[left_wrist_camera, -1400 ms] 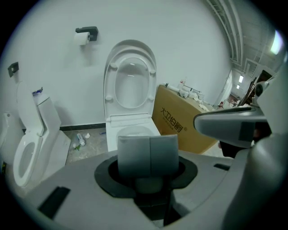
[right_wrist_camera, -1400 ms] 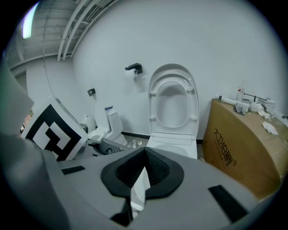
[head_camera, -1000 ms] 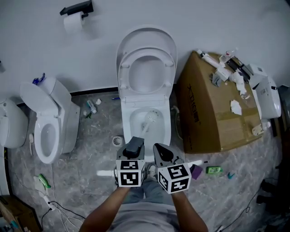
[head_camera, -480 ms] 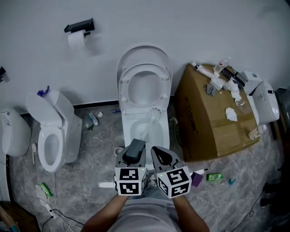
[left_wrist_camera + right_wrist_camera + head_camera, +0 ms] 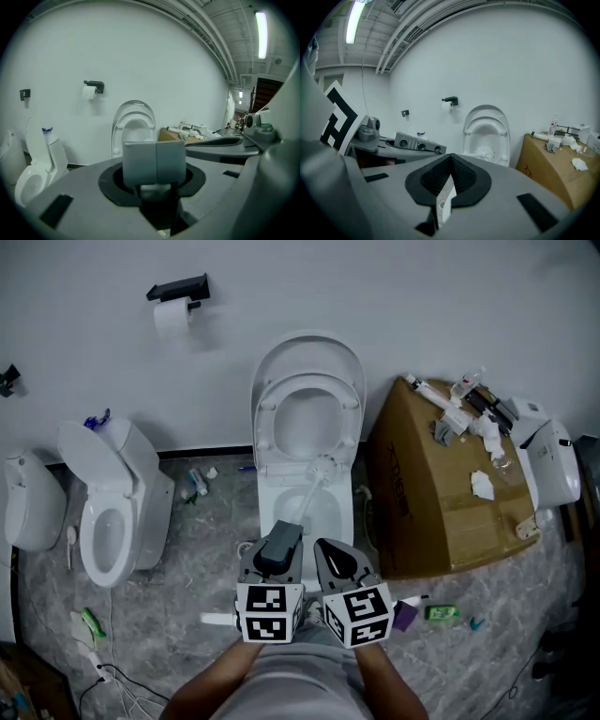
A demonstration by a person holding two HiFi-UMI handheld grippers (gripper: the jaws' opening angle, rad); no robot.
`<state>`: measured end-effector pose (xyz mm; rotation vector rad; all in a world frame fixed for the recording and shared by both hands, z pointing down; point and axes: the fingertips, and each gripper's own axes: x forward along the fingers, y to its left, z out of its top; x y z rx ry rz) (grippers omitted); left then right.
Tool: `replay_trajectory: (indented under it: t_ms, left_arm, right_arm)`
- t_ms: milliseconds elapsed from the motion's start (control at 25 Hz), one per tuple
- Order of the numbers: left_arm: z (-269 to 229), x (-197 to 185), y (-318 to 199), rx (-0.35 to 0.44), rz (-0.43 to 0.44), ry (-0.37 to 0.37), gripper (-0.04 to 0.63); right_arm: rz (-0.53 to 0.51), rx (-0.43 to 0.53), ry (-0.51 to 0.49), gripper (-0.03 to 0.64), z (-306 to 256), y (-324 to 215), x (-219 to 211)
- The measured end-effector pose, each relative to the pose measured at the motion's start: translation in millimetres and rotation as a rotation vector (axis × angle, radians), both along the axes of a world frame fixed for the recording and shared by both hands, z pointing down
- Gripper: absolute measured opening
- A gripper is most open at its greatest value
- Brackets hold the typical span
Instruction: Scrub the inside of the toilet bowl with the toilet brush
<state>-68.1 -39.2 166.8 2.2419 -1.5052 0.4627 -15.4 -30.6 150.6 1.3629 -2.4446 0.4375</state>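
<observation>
Left gripper (image 5: 281,540) clamped on the handle of the toilet brush (image 5: 306,493) — the white shaft slants up and away from its jaws, with the bristle head at the back of the toilet bowl (image 5: 266,507), just below the raised seat (image 5: 309,383). Right gripper (image 5: 336,559) just beside the left — jaws pressed together, apart from the brush.

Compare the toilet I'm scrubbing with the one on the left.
The middle toilet sits square to the wall; the left toilet stands angled. The toilet brush is at the middle toilet's bowl, none at the left toilet. Both are white, lids raised.
</observation>
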Motion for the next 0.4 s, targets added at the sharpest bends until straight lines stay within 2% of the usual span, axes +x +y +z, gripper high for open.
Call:
replay_trajectory:
  t_ms: [400]
  left_arm:
    - [-1.1, -0.9, -4.3, 0.025, 0.014, -0.007, 0.152]
  right_arm:
    - [0.001, 0.018, 0.011, -0.002, -1.1, -6.3, -3.0]
